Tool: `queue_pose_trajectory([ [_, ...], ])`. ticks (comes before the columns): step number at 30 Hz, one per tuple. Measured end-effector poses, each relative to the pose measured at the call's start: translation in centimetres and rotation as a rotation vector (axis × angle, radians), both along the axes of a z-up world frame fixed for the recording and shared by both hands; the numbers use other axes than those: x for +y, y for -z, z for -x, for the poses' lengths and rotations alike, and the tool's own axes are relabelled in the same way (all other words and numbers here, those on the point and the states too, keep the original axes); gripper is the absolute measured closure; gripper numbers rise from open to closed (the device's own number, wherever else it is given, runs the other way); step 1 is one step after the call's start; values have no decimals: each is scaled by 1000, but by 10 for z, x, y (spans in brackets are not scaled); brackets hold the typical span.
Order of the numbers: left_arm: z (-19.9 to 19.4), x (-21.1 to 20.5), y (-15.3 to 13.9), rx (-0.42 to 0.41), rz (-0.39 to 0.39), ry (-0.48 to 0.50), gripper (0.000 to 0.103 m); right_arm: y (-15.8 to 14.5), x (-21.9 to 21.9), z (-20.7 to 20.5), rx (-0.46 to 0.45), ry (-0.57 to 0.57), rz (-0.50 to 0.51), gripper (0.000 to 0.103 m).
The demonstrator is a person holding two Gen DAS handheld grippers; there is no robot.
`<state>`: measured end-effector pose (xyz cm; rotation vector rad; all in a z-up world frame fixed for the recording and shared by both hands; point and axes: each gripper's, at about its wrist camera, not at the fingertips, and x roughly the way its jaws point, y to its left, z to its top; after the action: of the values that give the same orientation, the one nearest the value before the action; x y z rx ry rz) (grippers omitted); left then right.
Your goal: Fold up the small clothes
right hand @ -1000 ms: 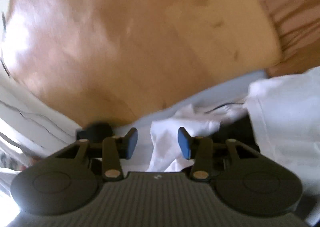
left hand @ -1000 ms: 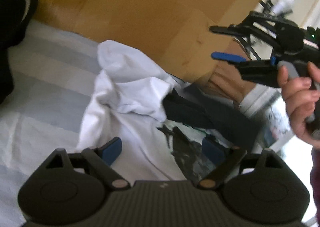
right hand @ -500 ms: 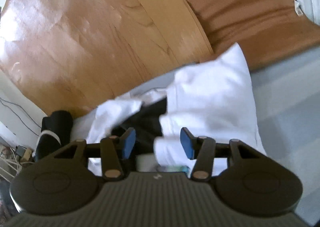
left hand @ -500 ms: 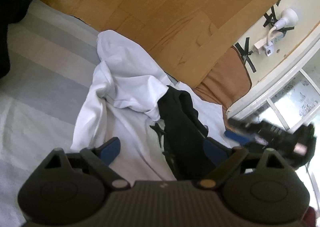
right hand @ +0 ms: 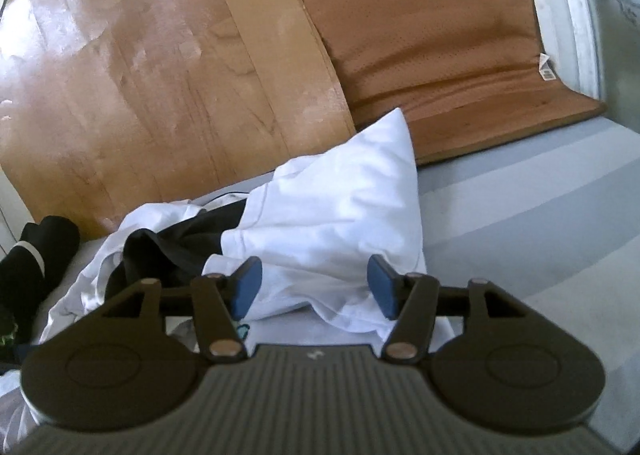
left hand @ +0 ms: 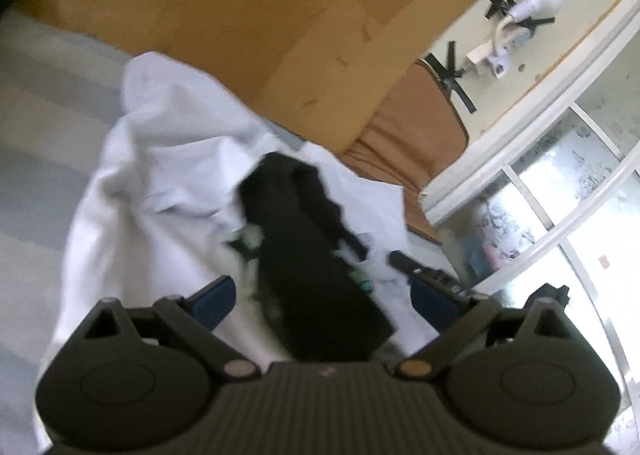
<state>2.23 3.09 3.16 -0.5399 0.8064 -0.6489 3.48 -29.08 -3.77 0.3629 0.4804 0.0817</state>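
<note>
Left wrist view: striped grey-and-white bedsheet in front of a wooden headboard, a tan cushion and a window frame at right; frame is motion-blurred. A crumpled white shirt lies on the sheet with a black garment draped over it. The left gripper has its jaws spread wide and just been opening further, nothing pinched; the black garment runs up between the blue pads without touching them. The right gripper pokes in low at right, beside the shirt's edge. Bare sheet to the left.

Right wrist view: same headboard and cushion (small tag on its right edge, unreadable). Right gripper part open, jaws just been widening; the white shirt's folded flap sits between the pads, no visible squeeze. Black garment left of the jaws. Open striped sheet to the right.
</note>
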Motion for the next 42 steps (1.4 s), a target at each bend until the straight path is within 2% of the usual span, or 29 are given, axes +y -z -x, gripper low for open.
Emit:
queue_pose_trajectory([
  [2, -9, -21, -12, 9, -36, 37, 6, -3, -3, 0, -7, -1, -11, 40],
  [4, -21, -47, -17, 28, -122, 57, 6, -4, -3, 1, -18, -1, -20, 37],
  [5, -26, -60, -16, 40, -180, 67, 11, -4, -3, 2, -25, -2, -25, 36],
  [6, -30, -72, -14, 58, -248, 70, 21, -4, -3, 3, -31, -1, -29, 35],
  [8, -36, -88, -6, 118, -367, 110, 100, -4, -3, 5, -42, -1, -36, 33],
  [9, -38, -87, -6, 140, -385, 131, 98, -4, -4, 6, -48, -4, -39, 31],
  [11, -36, -68, -19, 98, -382, 100, 99, -5, -4, 5, -51, -12, -43, 31],
  [13, -40, -40, -42, 22, -409, 10, 99, -5, -3, 3, -42, -17, -38, 31],
  [16, -54, 5, -68, -15, -380, -127, 99, -5, -2, 0, -28, -22, -28, 31],
  [18, -66, 22, -71, -25, -393, -187, 99, -4, -2, -3, -21, -27, -27, 30],
  [20, -82, 26, -62, -11, -455, -237, 99, -4, -2, -5, -12, -32, -27, 30],
  [23, -103, 24, -32, 39, -506, -247, 99, -3, -4, -8, -8, -41, -25, 29],
  [25, -115, 22, -13, 89, -526, -256, 99, -7, -7, 1, -61, -4, -23, 29],
  [27, -117, 26, -9, 110, -494, -263, 98, -16, -20, 16, -147, 65, -44, 28],
  [28, -114, 27, -13, 93, -468, -257, 98, -20, -28, 16, -147, 102, -66, 27],
  [30, -110, 30, -23, 40, -443, -238, 96, -29, -50, 3, -119, 146, -118, 24],
  [32, -112, 23, -26, 16, -462, -215, 93, -35, -65, -33, -14, 135, -126, 17],
  [35, -120, 9, -19, 23, -491, -186, 93, -25, -70, -88, 89, 103, -80, 15],
  [36, -121, 6, -15, 29, -499, -182, 93, -19, -68, -104, 139, 88, -71, 18],
  [38, -123, 2, -10, 37, -501, -169, 93, -10, -65, -121, 152, -5, -92, 86],
  [39, -122, -1, -9, 30, -503, -164, 93, -12, -64, -121, 107, 13, -50, 93],
  [40, -122, -2, -8, 18, -515, -162, 93, -15, -65, -117, 33, 71, 15, 94],
  [41, -121, -5, -7, 9, -528, -162, 92, -14, -73, -115, -5, 173, 59, 95],
  [42, -121, -5, -8, -1, -545, -168, 91, -8, -86, -115, 6, 242, 16, 95],
])
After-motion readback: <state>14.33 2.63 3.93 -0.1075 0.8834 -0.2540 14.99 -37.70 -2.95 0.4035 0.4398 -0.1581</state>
